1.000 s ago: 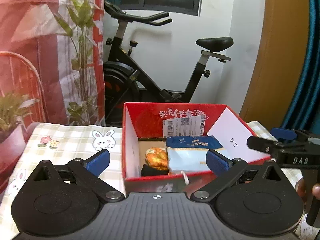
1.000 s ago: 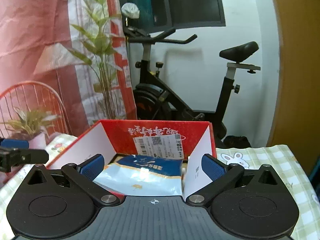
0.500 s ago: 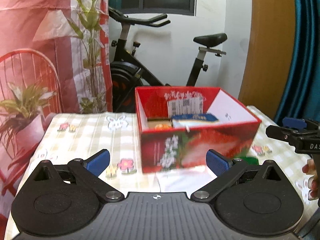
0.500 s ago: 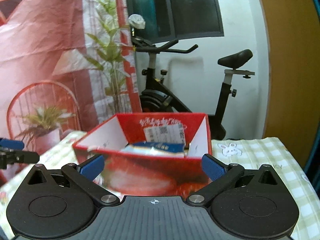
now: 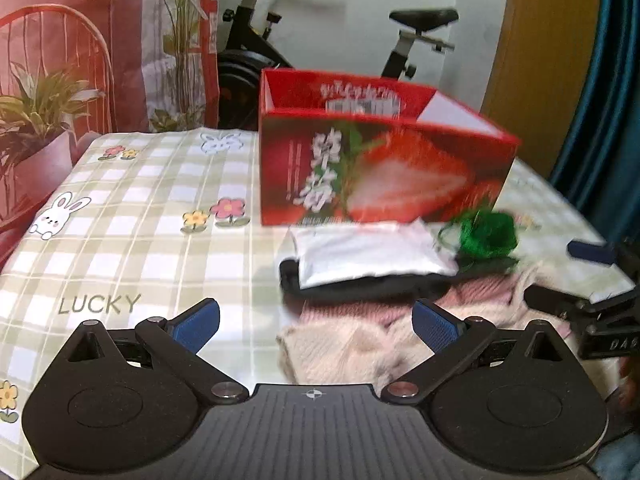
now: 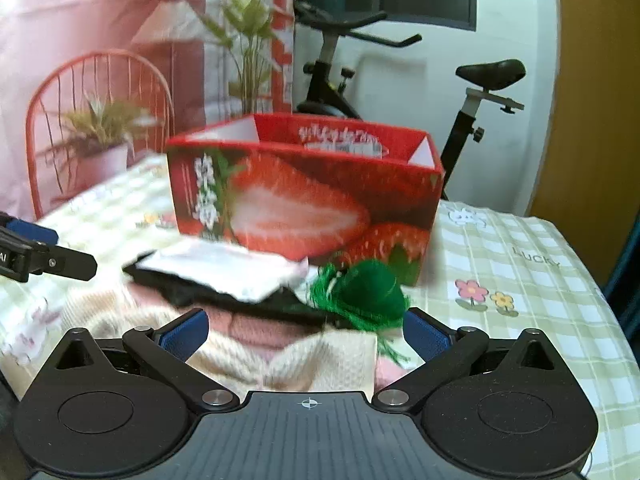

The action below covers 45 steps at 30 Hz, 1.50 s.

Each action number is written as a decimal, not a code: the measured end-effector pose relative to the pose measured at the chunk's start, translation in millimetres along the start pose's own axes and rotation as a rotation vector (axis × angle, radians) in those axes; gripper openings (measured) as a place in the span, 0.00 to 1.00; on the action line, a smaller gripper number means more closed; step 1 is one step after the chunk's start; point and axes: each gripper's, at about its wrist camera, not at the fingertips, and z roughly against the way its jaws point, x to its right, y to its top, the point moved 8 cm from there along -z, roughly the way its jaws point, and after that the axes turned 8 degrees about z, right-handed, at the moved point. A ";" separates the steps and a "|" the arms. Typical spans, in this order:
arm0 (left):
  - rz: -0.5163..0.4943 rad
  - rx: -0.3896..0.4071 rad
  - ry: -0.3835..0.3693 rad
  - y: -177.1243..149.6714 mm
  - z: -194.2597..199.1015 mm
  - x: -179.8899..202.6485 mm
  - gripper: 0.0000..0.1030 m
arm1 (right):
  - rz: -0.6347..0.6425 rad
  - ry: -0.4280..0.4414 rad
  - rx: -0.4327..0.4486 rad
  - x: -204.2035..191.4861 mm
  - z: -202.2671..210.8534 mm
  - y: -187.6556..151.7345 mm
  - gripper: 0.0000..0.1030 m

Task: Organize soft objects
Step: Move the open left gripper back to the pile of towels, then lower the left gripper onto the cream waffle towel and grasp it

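A red strawberry-printed box (image 5: 384, 172) (image 6: 304, 200) stands open-topped on the checked tablecloth. In front of it lies a pile of soft things: a white packet (image 5: 368, 252) (image 6: 224, 266) on a black cloth (image 5: 360, 286) (image 6: 192, 292), a green yarn ball (image 5: 486, 234) (image 6: 370, 294), and a pink and cream knit (image 5: 360, 344) (image 6: 288, 356). My left gripper (image 5: 316, 324) is open, low over the knit's left end. My right gripper (image 6: 306, 334) is open too, over the knit just short of the yarn ball. Nothing is held.
The checked tablecloth (image 5: 132, 216) (image 6: 520, 280) has free room to the left of the box and at the right side. An exercise bike (image 5: 280, 40) (image 6: 400, 80) stands behind the table. A potted plant (image 5: 32, 120) and a red chair (image 6: 100, 128) are at the left.
Both grippers pulled back from over the box and dropped low; the box's inside has gone out of sight and the pile in front of it has come into view.
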 end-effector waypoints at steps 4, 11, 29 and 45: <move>-0.004 -0.053 0.026 -13.5 -12.2 -3.5 1.00 | -0.009 0.002 -0.046 -2.9 -11.5 -12.6 1.00; -0.002 -0.135 0.031 -33.5 -31.9 -7.9 1.00 | -0.059 0.002 -0.114 7.0 -28.5 -33.8 1.00; 0.012 -0.161 0.021 -42.7 -45.8 -8.5 1.00 | -0.021 0.024 -0.168 -0.8 -42.1 -43.3 1.00; 0.037 -0.154 -0.022 -42.5 -38.9 -13.1 0.93 | -0.029 0.031 -0.186 -1.9 -38.3 -46.7 1.00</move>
